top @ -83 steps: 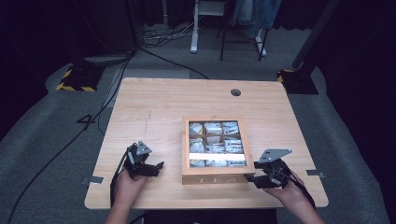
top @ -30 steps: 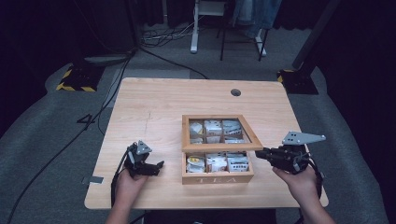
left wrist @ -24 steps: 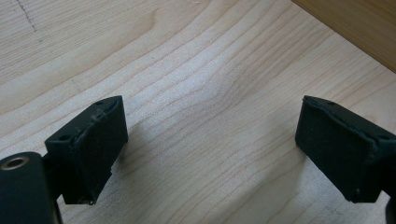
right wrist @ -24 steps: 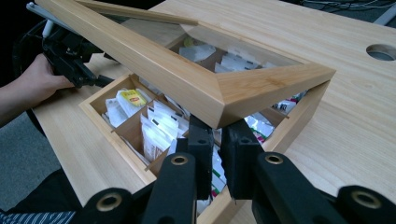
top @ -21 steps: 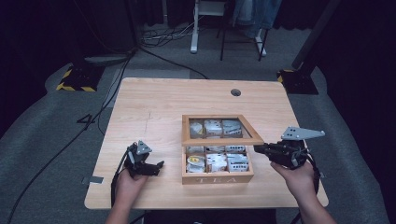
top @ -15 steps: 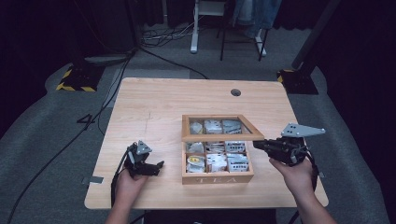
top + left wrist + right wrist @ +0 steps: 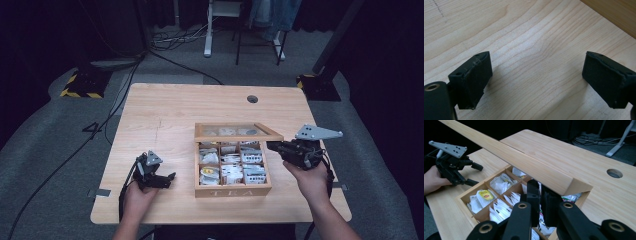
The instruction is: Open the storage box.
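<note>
A wooden tea box (image 7: 232, 187) is seen on the table (image 7: 165, 107), set toward the near edge and somewhat right of the middle. Its lid (image 7: 235, 132) is raised on the far side, tilted up at a slant over the compartments. Inside, tea bags (image 7: 231, 165) are sorted into small wooden compartments; one bag with a yellow label (image 7: 484, 194) is seen in a compartment at the box's near left corner.

The right gripper (image 7: 273, 146) is held just beside the right edge of the box, at the lid's near right corner. In the right gripper view its jaws are seen drawn together, almost touching, under the lid's (image 7: 529, 167) front edge at that corner. The jaws have just been closing. Whether the pads press on the lid or on anything else cannot be told, since the lid's edge covers the tips.

The left gripper (image 7: 169, 179) is rested on the table to the left of the box, near the near edge and apart from the box. In the left gripper view its jaws are seen standing wide apart over bare wood (image 7: 534, 50), with nothing between them.
</note>
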Tool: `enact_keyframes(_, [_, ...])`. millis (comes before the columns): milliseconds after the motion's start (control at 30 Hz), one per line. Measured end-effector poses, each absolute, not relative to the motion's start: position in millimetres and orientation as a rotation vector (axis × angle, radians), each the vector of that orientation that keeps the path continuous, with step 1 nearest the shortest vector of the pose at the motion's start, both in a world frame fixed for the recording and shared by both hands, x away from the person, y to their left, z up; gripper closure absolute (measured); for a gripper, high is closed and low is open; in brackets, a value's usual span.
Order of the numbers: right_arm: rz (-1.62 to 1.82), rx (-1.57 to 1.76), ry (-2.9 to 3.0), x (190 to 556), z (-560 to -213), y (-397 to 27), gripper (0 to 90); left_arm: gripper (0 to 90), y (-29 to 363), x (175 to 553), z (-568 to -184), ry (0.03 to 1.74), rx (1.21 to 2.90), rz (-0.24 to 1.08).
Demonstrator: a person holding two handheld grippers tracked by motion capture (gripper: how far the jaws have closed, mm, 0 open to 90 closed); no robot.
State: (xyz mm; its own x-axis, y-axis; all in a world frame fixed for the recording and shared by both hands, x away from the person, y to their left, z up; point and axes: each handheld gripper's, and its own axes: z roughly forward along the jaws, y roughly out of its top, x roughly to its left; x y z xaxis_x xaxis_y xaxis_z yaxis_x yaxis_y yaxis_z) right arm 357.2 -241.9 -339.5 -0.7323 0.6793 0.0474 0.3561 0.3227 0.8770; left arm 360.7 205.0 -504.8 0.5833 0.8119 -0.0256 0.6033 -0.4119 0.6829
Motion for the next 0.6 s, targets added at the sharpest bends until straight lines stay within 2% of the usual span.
enact_keyframes(600, [1.305, 0.924, 2.159, 363.3, -334.4, -232.3, 89.7, 11.1, 205.5, 360.7, -504.5, 1.124, 2.154, 0.418])
